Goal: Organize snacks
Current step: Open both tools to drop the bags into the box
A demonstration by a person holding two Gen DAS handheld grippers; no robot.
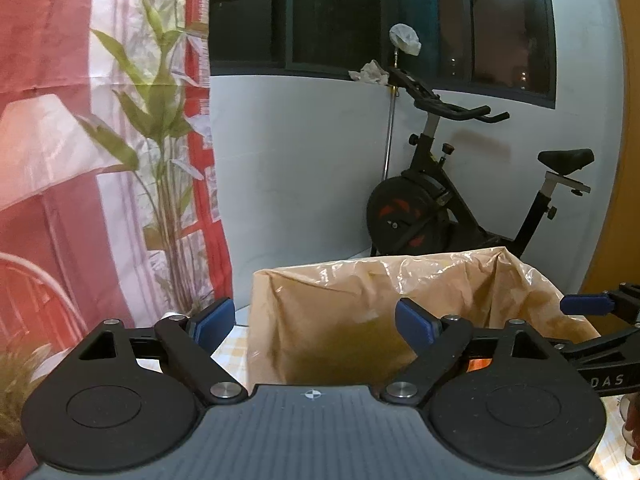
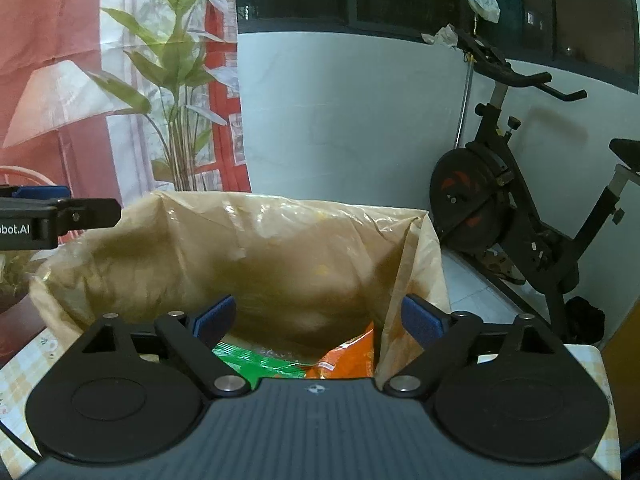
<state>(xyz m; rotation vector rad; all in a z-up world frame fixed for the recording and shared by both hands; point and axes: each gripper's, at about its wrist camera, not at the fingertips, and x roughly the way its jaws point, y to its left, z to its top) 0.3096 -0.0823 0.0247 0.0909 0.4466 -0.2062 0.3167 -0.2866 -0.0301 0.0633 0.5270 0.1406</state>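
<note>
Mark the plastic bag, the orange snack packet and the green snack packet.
plastic bag (image 2: 280,248), right wrist view, inner back wall.
orange snack packet (image 2: 352,354), right wrist view, upper face.
green snack packet (image 2: 260,362), right wrist view, top face.

1. The mouth of the brown plastic bag (image 2: 280,248) stands wide open, so there is free room to go down inside.
2. At the bottom, a green packet (image 2: 256,362) and an orange packet (image 2: 348,354) take part of the space.
3. The bag's right wall folds inward, just beside the right gripper (image 2: 318,316).
4. The left gripper (image 1: 314,322), jaws apart and empty, faces the bag's outer wall.
5. An exercise bike (image 1: 460,208) stands behind, well apart.
</note>
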